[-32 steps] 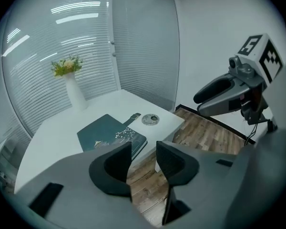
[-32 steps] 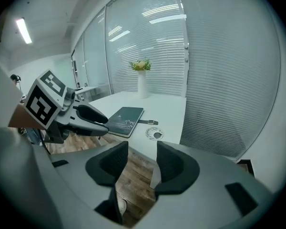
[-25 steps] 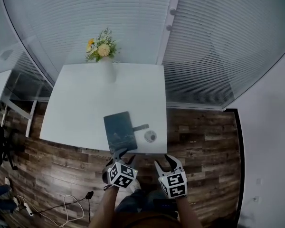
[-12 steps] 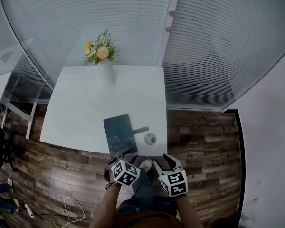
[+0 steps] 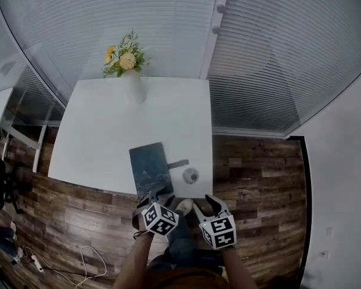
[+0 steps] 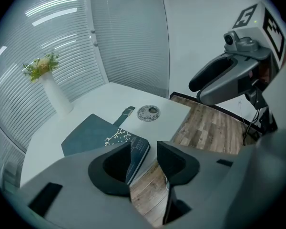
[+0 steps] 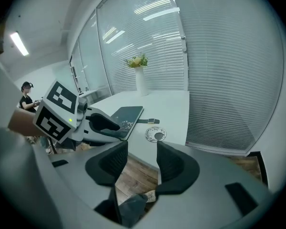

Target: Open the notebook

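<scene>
A closed dark teal notebook [image 5: 149,168] with a pale branch print lies at the near edge of the white table [image 5: 102,131]; its strap [image 5: 178,162] sticks out to the right. My left gripper [image 5: 155,194] hovers just off the table edge in front of the notebook [image 6: 93,135], open with nothing between its fingers [image 6: 144,156]. My right gripper [image 5: 206,205] hangs beside it over the floor, also open and empty [image 7: 142,159]. The right gripper view shows the notebook [image 7: 126,113] beyond the left gripper [image 7: 102,125].
A round patterned disc [image 5: 191,174] lies right of the notebook near the table corner. A white vase with flowers [image 5: 134,86] stands at the far edge. Window blinds are behind the table and wood floor is below it. A person [image 7: 27,99] sits far to the left.
Both grippers have sunk a little and edged closer to the table's near edge. The notebook has not moved.
</scene>
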The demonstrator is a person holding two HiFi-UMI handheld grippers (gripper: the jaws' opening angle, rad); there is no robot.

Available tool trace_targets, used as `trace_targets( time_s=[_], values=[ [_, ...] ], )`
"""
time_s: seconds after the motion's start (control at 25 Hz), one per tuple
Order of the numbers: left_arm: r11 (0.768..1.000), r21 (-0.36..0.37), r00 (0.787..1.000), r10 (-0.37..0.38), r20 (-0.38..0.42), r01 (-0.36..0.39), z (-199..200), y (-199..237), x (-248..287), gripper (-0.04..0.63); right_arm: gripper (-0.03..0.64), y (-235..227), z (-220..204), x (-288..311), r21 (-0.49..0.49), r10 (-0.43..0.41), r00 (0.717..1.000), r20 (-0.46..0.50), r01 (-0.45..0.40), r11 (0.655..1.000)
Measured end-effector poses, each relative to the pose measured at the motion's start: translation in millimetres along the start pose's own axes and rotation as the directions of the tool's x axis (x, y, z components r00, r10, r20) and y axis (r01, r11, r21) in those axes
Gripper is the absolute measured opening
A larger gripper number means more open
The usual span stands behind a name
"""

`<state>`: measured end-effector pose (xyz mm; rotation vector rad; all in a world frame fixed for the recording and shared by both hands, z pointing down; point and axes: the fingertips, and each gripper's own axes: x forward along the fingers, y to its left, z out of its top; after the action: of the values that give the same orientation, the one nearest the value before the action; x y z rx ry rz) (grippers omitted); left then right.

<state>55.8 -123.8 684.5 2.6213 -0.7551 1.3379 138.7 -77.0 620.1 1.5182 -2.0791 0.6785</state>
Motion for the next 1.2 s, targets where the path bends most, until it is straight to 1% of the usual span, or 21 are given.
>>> trace_targets(
  time_s=[0.24,0.48,0.84,1.0,1.12,1.2],
  values=[
    [0.998,0.051,0.999,0.041,-0.001,-0.041,6,7,10,0.192,0.192,-1,0,10,0.014,0.02,1.0,-0.012,-0.019,1.0],
    [0.996,0.08,0.999,0.046,-0.026,-0.043,5,8,19,0.196,0.192,-11,8,15,0.017,0.017,1.0,-0.01,-0.017,1.0],
    [0.988,0.135,0.997,0.077,-0.028,-0.072,7,7,22,0.195,0.19,-20,6,20,0.031,0.022,1.0,-0.02,-0.022,0.999],
    [0.981,0.172,0.995,0.093,-0.033,-0.086,7,3,22,0.172,0.19,-15,5,21,0.029,0.036,0.999,-0.02,-0.035,0.999],
    [0.981,0.18,0.996,0.085,-0.036,-0.077,7,2,22,0.16,0.19,-13,5,21,0.029,0.038,0.999,-0.016,-0.037,0.999],
    [0.976,0.204,0.996,0.085,-0.03,-0.077,7,1,22,0.152,0.189,-13,5,21,0.032,0.036,0.999,-0.009,-0.035,0.999]
  ],
)
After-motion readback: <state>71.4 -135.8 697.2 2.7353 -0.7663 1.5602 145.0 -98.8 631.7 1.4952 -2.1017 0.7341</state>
